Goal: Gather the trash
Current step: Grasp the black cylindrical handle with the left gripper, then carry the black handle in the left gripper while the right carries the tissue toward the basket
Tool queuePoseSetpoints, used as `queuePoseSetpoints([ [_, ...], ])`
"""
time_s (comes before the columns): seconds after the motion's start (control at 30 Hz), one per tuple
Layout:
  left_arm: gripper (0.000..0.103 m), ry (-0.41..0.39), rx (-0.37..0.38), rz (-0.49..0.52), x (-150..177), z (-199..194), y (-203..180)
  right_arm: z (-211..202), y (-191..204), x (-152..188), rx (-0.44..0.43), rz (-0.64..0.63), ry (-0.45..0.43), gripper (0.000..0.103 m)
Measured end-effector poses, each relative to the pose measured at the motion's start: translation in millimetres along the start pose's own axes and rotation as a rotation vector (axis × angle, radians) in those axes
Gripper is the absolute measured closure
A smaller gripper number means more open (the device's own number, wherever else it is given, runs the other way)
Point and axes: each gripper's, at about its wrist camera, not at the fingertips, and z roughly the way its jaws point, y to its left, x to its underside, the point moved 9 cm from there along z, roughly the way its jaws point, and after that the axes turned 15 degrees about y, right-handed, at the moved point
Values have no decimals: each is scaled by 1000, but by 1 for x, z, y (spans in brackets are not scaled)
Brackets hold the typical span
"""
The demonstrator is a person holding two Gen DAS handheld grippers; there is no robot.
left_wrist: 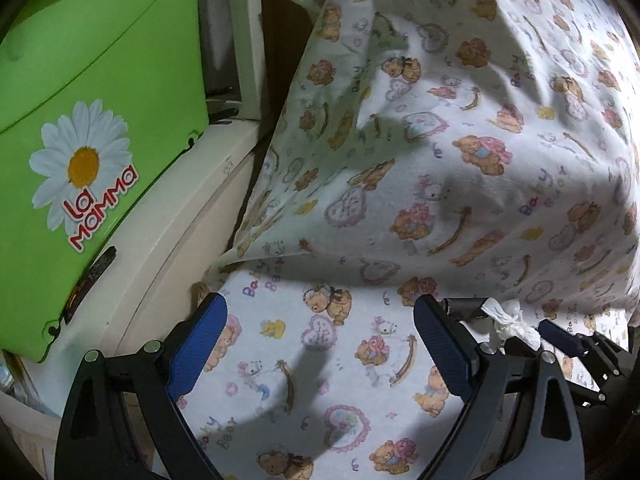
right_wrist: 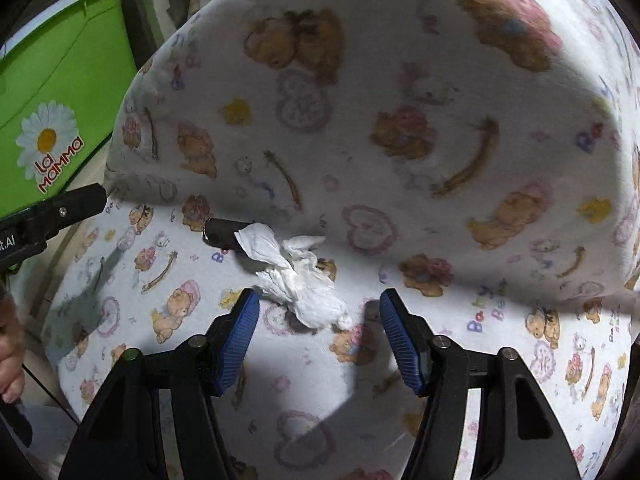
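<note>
A crumpled white tissue (right_wrist: pixel 298 278) lies on a seat covered in teddy-bear print cloth (right_wrist: pixel 360 140), partly over a small dark cylinder (right_wrist: pixel 224 234). My right gripper (right_wrist: pixel 318 326) is open, its blue pads either side of the tissue's near end, just short of it. In the left wrist view the tissue (left_wrist: pixel 510 320) shows at the right, beside the right gripper's blue finger (left_wrist: pixel 560 336). My left gripper (left_wrist: pixel 320 340) is open and empty over the cloth, left of the tissue. A green bin (left_wrist: pixel 80 140) with a daisy label stands at the left.
The green bin (right_wrist: pixel 60 92) sits on a cream-coloured ledge (left_wrist: pixel 172 232) beside the seat. The padded backrest (left_wrist: pixel 460 120) rises close behind the tissue. The left gripper's black body (right_wrist: pixel 52 212) enters the right wrist view at the left edge.
</note>
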Motion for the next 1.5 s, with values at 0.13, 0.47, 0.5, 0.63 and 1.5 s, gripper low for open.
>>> queuePoseSetpoints([
  [0.13, 10, 19, 34, -19, 2, 5, -6, 7, 6, -3, -18, 10, 0, 70],
  [0.47, 10, 24, 68, -19, -1, 9, -31, -11, -6, 0, -31, 39, -32, 88],
  [0.5, 10, 25, 75, -12, -1, 10, -36, -13, -8, 0, -30, 48, -39, 88],
  [0.63, 10, 37, 97, 47, 2, 16, -59, -15, -22, 1, 49, 57, -57, 88],
  [1.5, 56, 63, 56, 136, 21, 43, -123, -50, -99, 14, 21, 149, -52, 88],
])
